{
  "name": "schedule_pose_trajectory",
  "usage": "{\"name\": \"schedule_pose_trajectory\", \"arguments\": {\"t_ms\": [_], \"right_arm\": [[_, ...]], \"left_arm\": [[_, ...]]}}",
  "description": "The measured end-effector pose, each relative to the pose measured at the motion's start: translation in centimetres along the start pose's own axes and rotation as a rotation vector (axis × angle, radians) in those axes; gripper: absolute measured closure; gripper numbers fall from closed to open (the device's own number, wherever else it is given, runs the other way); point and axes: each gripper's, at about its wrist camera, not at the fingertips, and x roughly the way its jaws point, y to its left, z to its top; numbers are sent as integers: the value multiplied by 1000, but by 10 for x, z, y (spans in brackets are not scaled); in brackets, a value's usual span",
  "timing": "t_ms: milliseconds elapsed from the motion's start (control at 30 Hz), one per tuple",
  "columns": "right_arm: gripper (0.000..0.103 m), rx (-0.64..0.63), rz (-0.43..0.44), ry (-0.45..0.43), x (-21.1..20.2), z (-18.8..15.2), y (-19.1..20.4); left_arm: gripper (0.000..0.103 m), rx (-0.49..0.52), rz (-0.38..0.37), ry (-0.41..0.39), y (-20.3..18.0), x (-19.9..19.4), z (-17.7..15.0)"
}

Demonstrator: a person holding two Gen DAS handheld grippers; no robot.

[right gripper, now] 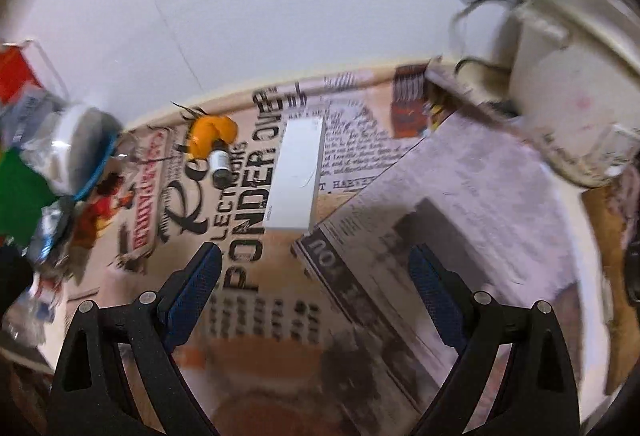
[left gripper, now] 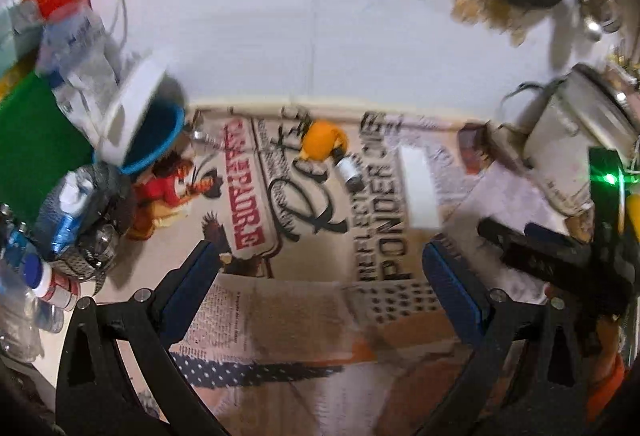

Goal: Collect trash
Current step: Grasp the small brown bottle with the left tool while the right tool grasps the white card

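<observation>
Overall, both views are motion-blurred. The left gripper [left gripper: 320, 272] and right gripper [right gripper: 316, 276] hover with fingers spread, holding nothing. An orange scrap [left gripper: 324, 140] and a small vial [left gripper: 347, 170] touch on the printed desk [left gripper: 304, 300], beside a white box [right gripper: 298, 172]. Left-edge clutter is unidentifiable; a newspaper [right gripper: 448, 196] runs beneath the right fingers.
</observation>
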Motion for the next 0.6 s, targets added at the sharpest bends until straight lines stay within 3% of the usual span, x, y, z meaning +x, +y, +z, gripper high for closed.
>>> {"name": "schedule_pose_trajectory", "arguments": {"t_ms": [167, 433, 533, 600], "right_arm": [[10, -3, -44, 66, 64, 13, 14], [15, -93, -126, 73, 103, 14, 36], [31, -123, -139, 85, 108, 13, 38], [52, -136, -133, 62, 104, 14, 36]], "left_arm": [[1, -9, -5, 70, 20, 46, -3], [4, -32, -35, 125, 28, 101, 9], [12, -19, -45, 139, 20, 123, 18], [19, -11, -45, 143, 13, 137, 25]]}}
